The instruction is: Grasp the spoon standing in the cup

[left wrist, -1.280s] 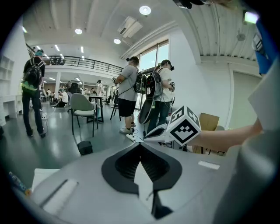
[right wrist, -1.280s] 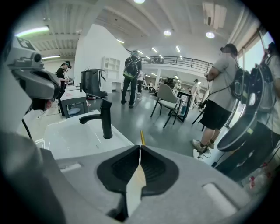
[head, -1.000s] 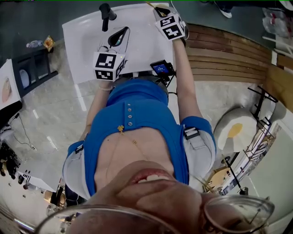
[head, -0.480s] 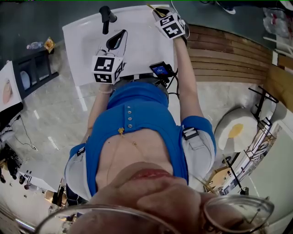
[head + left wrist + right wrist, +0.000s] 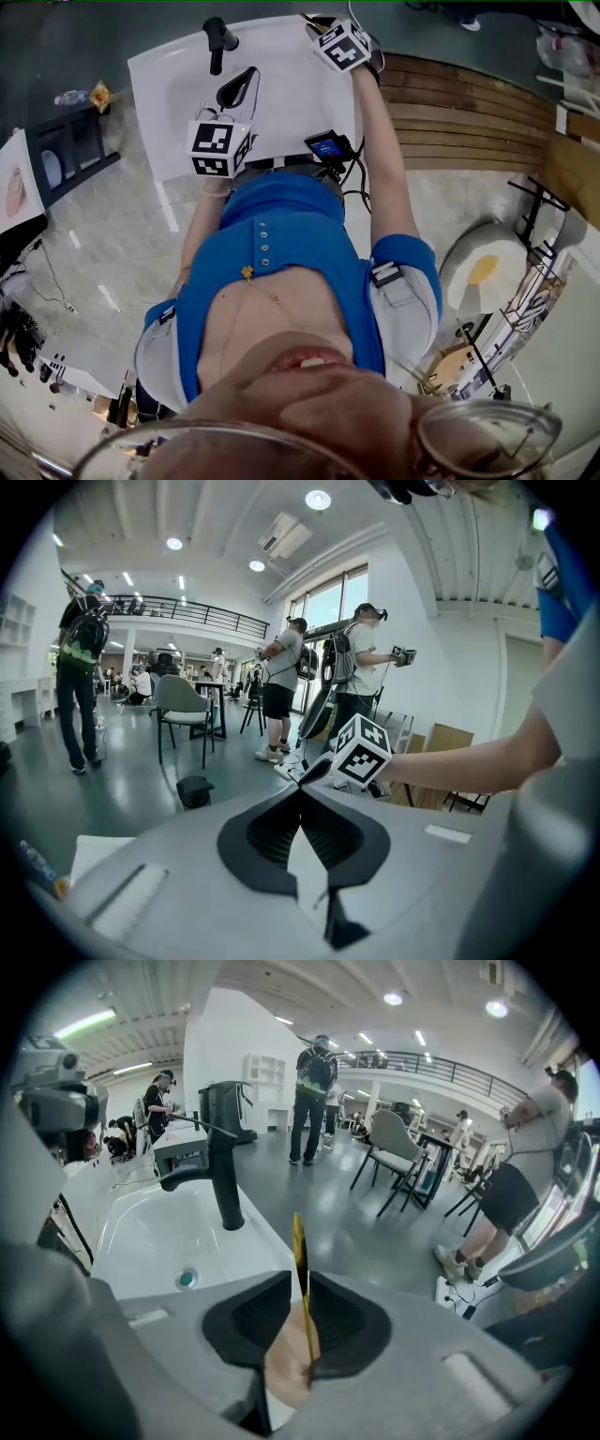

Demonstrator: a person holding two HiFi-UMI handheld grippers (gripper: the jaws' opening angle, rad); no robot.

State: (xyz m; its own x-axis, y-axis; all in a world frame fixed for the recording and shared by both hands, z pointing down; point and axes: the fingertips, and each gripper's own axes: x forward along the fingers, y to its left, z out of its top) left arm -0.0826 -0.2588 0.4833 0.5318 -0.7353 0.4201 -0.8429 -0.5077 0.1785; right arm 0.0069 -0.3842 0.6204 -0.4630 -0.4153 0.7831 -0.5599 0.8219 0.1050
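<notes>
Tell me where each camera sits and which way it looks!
Head view: on the person's head, looking steeply down at the white basin sink with its black faucet; the blue shirt, left claw and right claw show.
Left gripper view: on the left claw, facing the open hall; its shut jaws show, plus the person's right forearm.
Right gripper view: on the right claw, facing sink and faucet; its jaws pinch the thin golden spoon handle.
Shared: head and right gripper views both show sink and faucet.

Bright ceiling spotlights (image 5: 318, 499), window (image 5: 330, 600) daylight; fisheye warp, dark vignette; foreground soft.
</notes>
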